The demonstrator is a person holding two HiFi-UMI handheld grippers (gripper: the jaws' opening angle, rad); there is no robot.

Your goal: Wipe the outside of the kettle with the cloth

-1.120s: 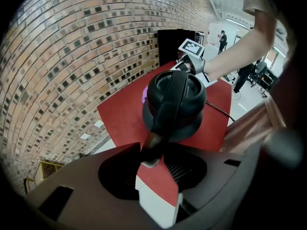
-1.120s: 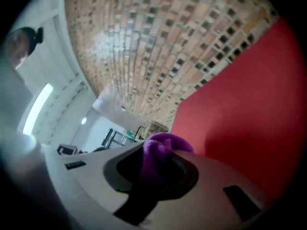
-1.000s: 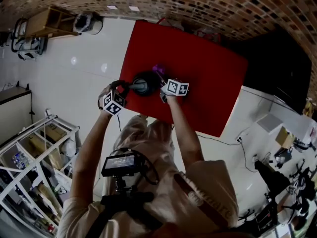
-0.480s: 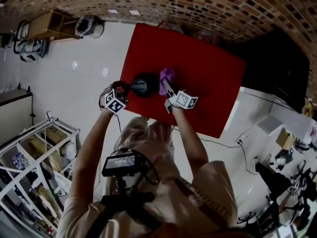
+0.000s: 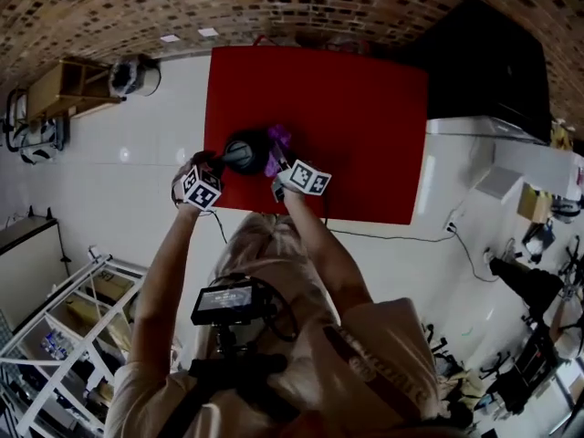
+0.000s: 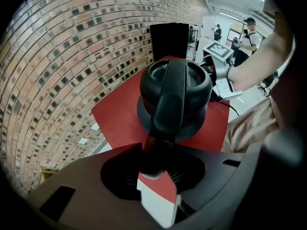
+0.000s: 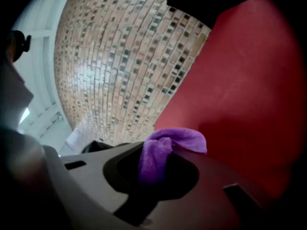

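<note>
A black kettle [image 5: 246, 151] stands near the front left of the red table [image 5: 365, 126]. In the left gripper view the kettle [image 6: 175, 87] fills the middle, its handle [image 6: 168, 109] running back between the jaws. My left gripper [image 6: 158, 164] has just been closing and is shut on that handle; in the head view the left gripper [image 5: 219, 164] sits at the kettle's left. My right gripper [image 7: 148, 176] is shut on a purple cloth [image 7: 165, 150]. The cloth [image 5: 278, 140] hangs against the kettle's right side, held up by the right gripper [image 5: 283, 161].
The red table's front edge [image 5: 365, 219] runs just before the person's arms, with a cable [image 5: 383, 238] on the white floor below it. A black cabinet [image 5: 484, 62] stands right of the table, a brick wall [image 6: 72, 56] behind. White shelving [image 5: 55, 336] stands at lower left.
The right gripper swung out to the kettle's right with the cloth, then came back close to its side. The left gripper stayed at the handle. The head view itself has shifted.
</note>
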